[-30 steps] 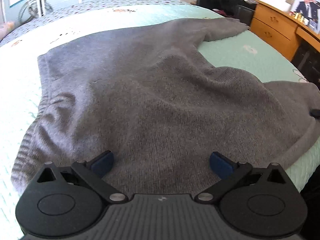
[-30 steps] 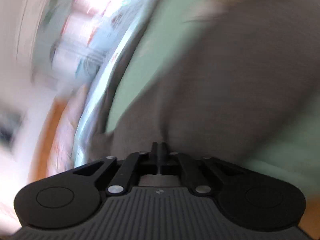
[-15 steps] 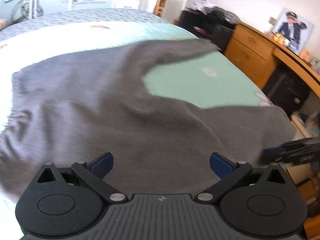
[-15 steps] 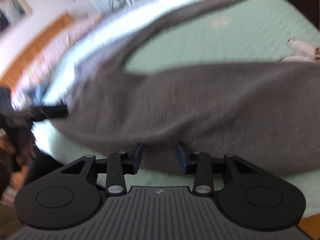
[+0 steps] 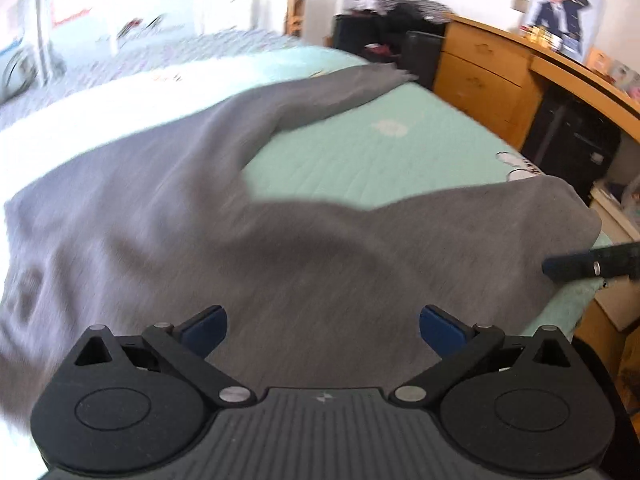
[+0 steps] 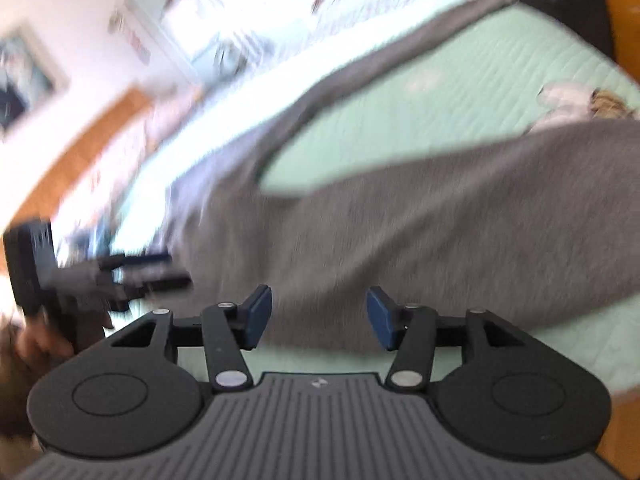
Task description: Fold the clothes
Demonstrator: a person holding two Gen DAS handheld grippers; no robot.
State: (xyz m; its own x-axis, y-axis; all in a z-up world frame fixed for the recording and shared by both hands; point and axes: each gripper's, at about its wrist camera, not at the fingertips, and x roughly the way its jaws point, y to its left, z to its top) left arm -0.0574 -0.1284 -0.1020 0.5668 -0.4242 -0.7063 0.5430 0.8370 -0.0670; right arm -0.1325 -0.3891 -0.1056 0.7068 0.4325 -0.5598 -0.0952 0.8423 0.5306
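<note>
Widening since a moment ago, right tool [image 6: 318,316] now half open, empty, left tool [image 5: 322,330] wide open, empty, grey sweater [image 5: 200,220] spread on mint bed [image 5: 360,156], bare quilt between sleeves, wooden dresser [image 5: 480,64] beyond bed edge.

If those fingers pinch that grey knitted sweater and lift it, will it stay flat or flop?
Probably flop: the grey knitted sweater already lies in soft folds on the mint green quilted bedspread. Its fuzzy knit likely grips rather than slips. The sleeve would probably dangle.
</note>
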